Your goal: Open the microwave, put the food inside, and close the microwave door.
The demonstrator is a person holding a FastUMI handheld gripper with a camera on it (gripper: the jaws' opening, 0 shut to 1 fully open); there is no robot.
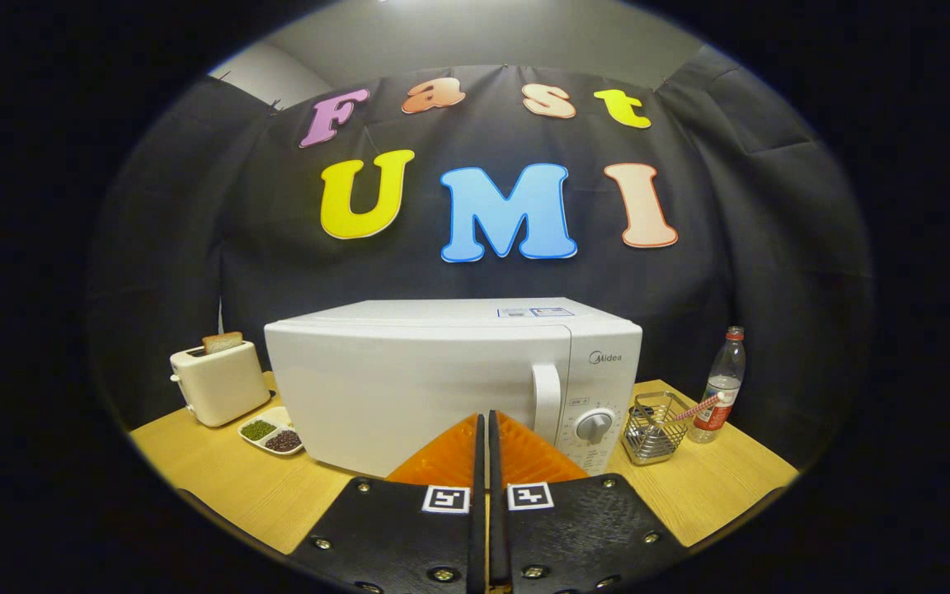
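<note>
Gripper [483,425] fingers pressed together, nothing between them. Boxy white microwave [442,379], door closed, sits at frame centre just beyond the fingertips; its vertical handle [547,402] just right of them. Light wooden table [219,478]; lower left, cream toaster [219,384] with bread slice, white two-compartment dish [271,432] of beans. Right: wire basket [655,426], clear plastic bottle [720,385].

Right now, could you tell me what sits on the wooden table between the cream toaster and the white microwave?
In the gripper view, a small white two-compartment dish holding green and dark beans lies between the cream toaster and the white microwave, whose door is closed. The gripper is shut, empty.
</note>
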